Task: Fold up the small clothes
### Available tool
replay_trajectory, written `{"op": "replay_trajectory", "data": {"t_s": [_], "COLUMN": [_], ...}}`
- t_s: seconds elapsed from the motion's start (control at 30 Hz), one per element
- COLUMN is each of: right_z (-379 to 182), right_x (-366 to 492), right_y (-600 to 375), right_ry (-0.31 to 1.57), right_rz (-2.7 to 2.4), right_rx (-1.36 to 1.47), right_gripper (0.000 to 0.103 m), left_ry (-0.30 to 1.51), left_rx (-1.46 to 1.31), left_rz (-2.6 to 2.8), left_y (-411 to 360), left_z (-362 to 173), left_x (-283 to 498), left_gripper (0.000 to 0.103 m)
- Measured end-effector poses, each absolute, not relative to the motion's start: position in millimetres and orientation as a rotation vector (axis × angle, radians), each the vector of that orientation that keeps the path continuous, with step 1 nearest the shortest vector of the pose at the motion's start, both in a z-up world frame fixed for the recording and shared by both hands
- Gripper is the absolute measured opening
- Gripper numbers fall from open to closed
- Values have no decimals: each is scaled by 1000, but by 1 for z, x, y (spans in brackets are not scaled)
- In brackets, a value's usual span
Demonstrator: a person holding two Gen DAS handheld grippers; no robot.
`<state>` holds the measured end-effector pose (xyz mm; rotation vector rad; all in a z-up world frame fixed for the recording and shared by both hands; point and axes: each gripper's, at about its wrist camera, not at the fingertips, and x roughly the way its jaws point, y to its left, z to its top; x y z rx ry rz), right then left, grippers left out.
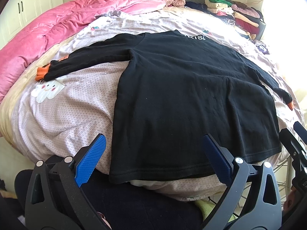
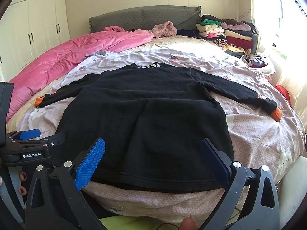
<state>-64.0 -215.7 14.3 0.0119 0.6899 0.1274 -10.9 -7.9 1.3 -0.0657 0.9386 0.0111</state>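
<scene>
Lying flat and spread out on the pink patterned bedsheet [image 1: 73, 103], the black long-sleeved top [image 1: 182, 95] has orange cuffs [image 1: 41, 73] at both sleeve ends and white lettering at its collar [image 2: 148, 65]. Both sleeves stretch out sideways, and its fabric shows only shallow creases. Its stitched hem [image 2: 153, 178] runs along the near edge of the bed.

Just ahead of the left gripper [image 1: 153, 159] sits the top's hem, whose near corner falls between the widely parted blue fingers [image 1: 92, 159]; the jaws hold nothing. The right gripper [image 2: 151, 161] likewise stands wide and empty, with the middle of the hem directly in front of it and between its fingers [image 2: 90, 163]. From the right wrist view the left gripper [image 2: 32, 140] appears off to the left, beside the top's lower edge.

Beyond the garment, far from both grippers, lie a pink quilt [image 1: 48, 30] and a stack of folded clothes [image 2: 226, 32] by the headboard [image 2: 144, 17].
</scene>
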Motion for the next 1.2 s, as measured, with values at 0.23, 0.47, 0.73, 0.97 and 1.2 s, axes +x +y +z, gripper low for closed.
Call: {"op": "replay_trajectory", "data": {"t_s": [0.23,0.47,0.73,0.97,1.2], "right_z": [16,18,22,27,33], "right_x": [-59,-48,-30,-10,18], "right_y": [-218,-225,-239,-247,-255], "right_ry": [690,687,680,674,676], "right_rz": [136,131,104,107,75], "right_rx": [23,44,64,85,105], "right_gripper": [99,99,99,99,99], "left_ry": [945,964,952,930,920], "left_rx": [-59,-66,-59,-78,-80], "left_rz": [9,-7,-41,-54,-40], "left_y": [-9,-8,-13,-14,-14], "left_z": [1,5,20,34,44], "left_x": [-6,12,40,67,95], "left_gripper": [94,94,94,94,94]}}
